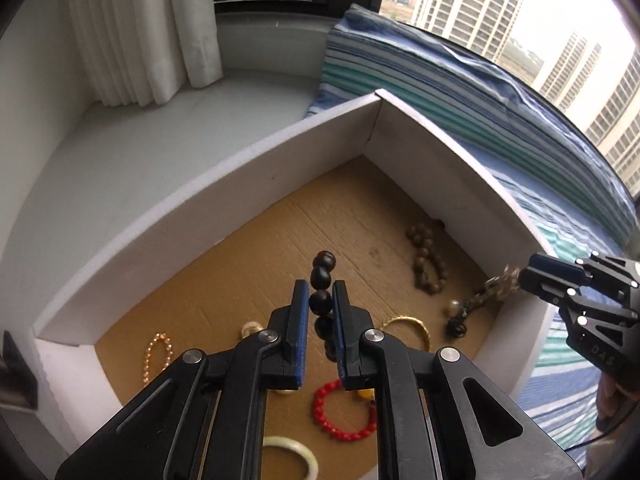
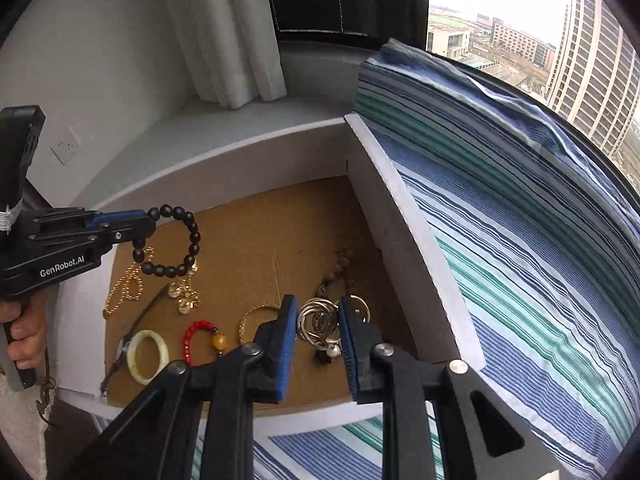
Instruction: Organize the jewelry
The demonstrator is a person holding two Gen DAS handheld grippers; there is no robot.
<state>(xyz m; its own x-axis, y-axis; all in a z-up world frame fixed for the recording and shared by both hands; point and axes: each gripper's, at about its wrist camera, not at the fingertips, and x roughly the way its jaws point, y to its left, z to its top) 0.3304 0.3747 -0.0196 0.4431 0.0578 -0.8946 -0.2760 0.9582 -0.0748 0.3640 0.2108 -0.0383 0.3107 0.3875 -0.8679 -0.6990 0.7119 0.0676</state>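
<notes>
My left gripper [image 1: 321, 304] is shut on a dark bead bracelet [image 1: 322, 280] and holds it above the white box [image 1: 224, 184] with a cardboard floor. The bracelet hangs as a loop from that gripper in the right wrist view [image 2: 176, 240]. My right gripper [image 2: 318, 318] is shut on a silver ring necklace [image 2: 318, 322] with a pearl, lifted just over the box's right side; in the left wrist view [image 1: 520, 276] it shows at the right wall with the chain hanging from it.
On the box floor lie a red bead bracelet [image 2: 194, 336], a pale bangle [image 2: 148, 356], a gold bangle [image 2: 252, 320], gold chains [image 2: 128, 284], a brown bead bracelet [image 1: 428, 256] and a watch [image 2: 124, 344]. A striped cloth [image 2: 520, 260] lies to the right, a curtain [image 2: 236, 40] behind.
</notes>
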